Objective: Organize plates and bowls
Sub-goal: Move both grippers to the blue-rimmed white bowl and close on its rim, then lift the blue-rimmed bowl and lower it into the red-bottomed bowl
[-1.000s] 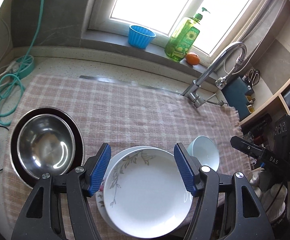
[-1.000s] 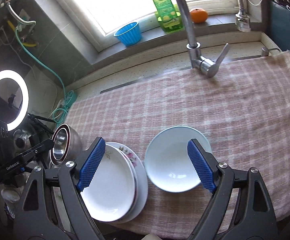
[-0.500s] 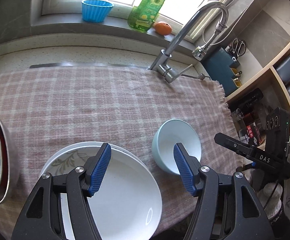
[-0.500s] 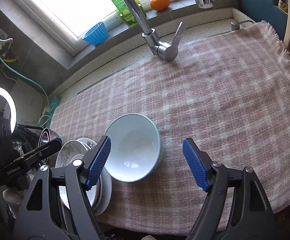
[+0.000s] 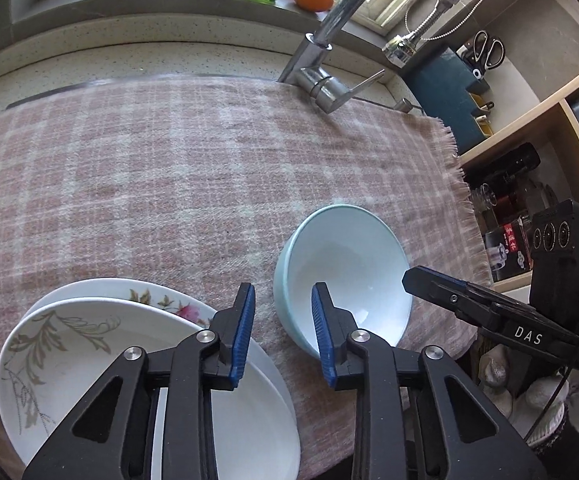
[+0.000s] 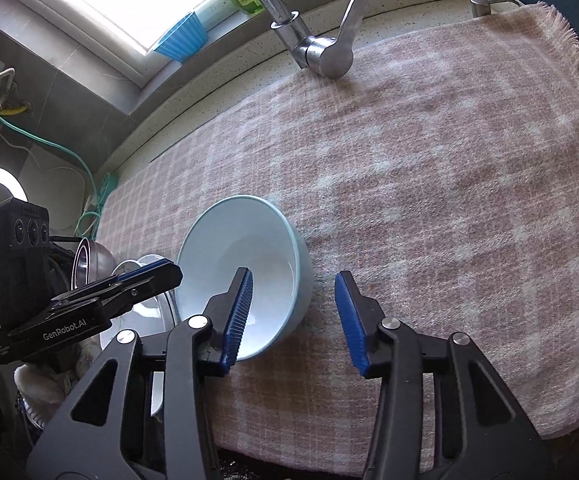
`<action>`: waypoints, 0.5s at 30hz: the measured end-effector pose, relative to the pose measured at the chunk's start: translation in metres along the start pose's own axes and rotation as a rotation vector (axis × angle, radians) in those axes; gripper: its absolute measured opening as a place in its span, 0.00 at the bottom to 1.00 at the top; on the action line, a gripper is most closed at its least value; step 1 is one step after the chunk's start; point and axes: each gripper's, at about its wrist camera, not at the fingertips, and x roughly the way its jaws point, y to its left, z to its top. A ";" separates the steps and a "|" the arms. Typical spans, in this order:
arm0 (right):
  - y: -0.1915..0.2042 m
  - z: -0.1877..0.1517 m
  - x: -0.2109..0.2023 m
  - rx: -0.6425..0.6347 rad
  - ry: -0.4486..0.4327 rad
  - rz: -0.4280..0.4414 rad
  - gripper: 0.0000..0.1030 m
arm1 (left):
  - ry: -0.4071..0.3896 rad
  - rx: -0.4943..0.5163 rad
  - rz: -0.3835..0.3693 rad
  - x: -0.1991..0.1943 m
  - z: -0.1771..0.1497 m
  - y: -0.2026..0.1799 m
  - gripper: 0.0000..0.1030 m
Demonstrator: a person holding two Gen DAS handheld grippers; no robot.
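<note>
Both grippers straddle the pale blue bowl's point(image 5: 345, 276) rim from opposite sides. The left gripper point(image 5: 283, 334) has one blue pad inside the bowl's left wall and one outside; the right gripper point(image 6: 293, 314) brackets the right wall the same way. Both sets of jaws are closing, the pads not yet pressing, so neither holds it. The bowl sits upright on the pink checked cloth point(image 6: 449, 168), glossy and empty, just right of the stacked floral plates point(image 5: 89, 336).
</note>
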 end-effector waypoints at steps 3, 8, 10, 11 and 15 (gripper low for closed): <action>-0.001 0.000 0.005 -0.008 0.015 0.004 0.33 | 0.007 0.001 0.001 0.004 0.001 -0.002 0.21; -0.003 0.002 0.012 -0.011 0.036 0.012 0.17 | 0.013 0.001 0.001 0.008 0.001 -0.003 0.17; -0.003 0.002 0.014 -0.011 0.038 0.014 0.15 | 0.016 0.003 0.002 0.009 0.001 -0.004 0.15; -0.003 0.003 0.014 -0.012 0.037 0.011 0.15 | 0.016 0.005 0.004 0.010 0.001 -0.004 0.15; -0.001 0.004 0.015 -0.016 0.035 0.003 0.14 | 0.014 0.003 0.005 0.010 0.001 -0.005 0.15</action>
